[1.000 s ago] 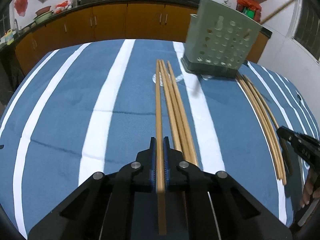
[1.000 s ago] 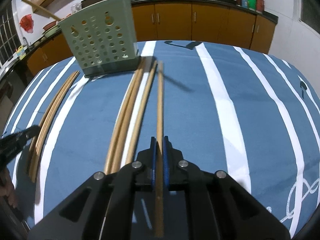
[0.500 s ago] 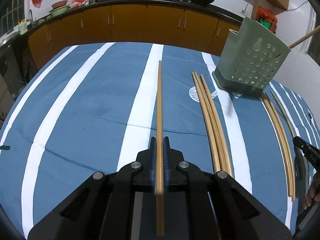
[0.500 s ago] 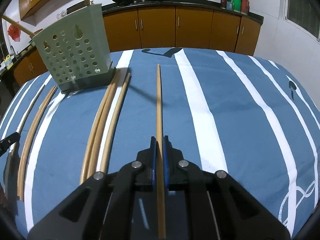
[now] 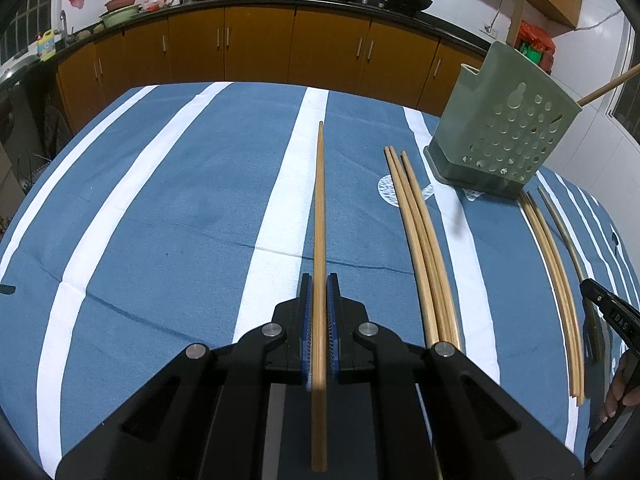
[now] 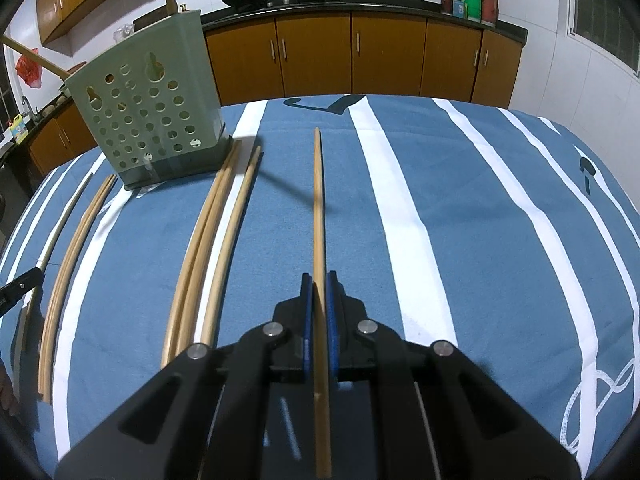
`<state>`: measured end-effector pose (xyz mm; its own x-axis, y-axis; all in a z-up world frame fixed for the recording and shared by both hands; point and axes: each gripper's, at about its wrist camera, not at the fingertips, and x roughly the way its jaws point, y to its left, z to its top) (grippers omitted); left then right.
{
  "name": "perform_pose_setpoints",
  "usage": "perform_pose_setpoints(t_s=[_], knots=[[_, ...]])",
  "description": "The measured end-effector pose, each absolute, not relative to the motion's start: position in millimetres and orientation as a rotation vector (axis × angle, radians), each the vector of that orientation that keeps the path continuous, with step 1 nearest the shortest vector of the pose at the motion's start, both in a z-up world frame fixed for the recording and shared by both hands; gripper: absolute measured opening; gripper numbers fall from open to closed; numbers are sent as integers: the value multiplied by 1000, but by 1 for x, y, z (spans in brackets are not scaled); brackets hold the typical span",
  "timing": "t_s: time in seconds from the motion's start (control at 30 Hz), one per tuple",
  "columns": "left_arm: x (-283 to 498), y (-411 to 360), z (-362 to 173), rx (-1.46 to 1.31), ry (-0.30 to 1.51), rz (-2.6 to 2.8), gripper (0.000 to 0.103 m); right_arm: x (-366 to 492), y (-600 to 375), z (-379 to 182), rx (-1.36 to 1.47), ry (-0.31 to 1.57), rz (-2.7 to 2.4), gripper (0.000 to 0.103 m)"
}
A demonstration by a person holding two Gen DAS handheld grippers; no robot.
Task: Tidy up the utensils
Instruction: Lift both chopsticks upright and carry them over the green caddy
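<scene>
Blue striped tablecloth (image 5: 168, 208) under each gripper, left (image 5: 319, 292) and right (image 6: 318, 292), clamped on one long, pale wooden chopstick (image 5: 319, 200).

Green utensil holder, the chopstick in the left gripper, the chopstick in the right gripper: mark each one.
Green utensil holder (image 5: 508, 132): left wrist view, on its perforated wall.
Left gripper's chopstick (image 5: 319, 208): left wrist view, mid-shaft ahead of the fingers.
Right gripper's chopstick (image 6: 318, 208): right wrist view, mid-shaft ahead of the fingers.
</scene>
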<state>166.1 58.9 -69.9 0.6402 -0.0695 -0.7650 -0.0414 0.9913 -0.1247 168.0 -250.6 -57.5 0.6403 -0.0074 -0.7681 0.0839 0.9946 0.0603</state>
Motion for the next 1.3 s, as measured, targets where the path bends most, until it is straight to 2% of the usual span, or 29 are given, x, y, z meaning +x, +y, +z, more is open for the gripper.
perform_pose_setpoints(t_s=[0.9, 1.3], knots=[[160, 57, -68, -116, 895, -28, 8, 156, -254, -50, 114, 858, -32, 8], [153, 63, 19, -134, 665, -63, 7, 141, -263, 37, 123, 617, -24, 8]])
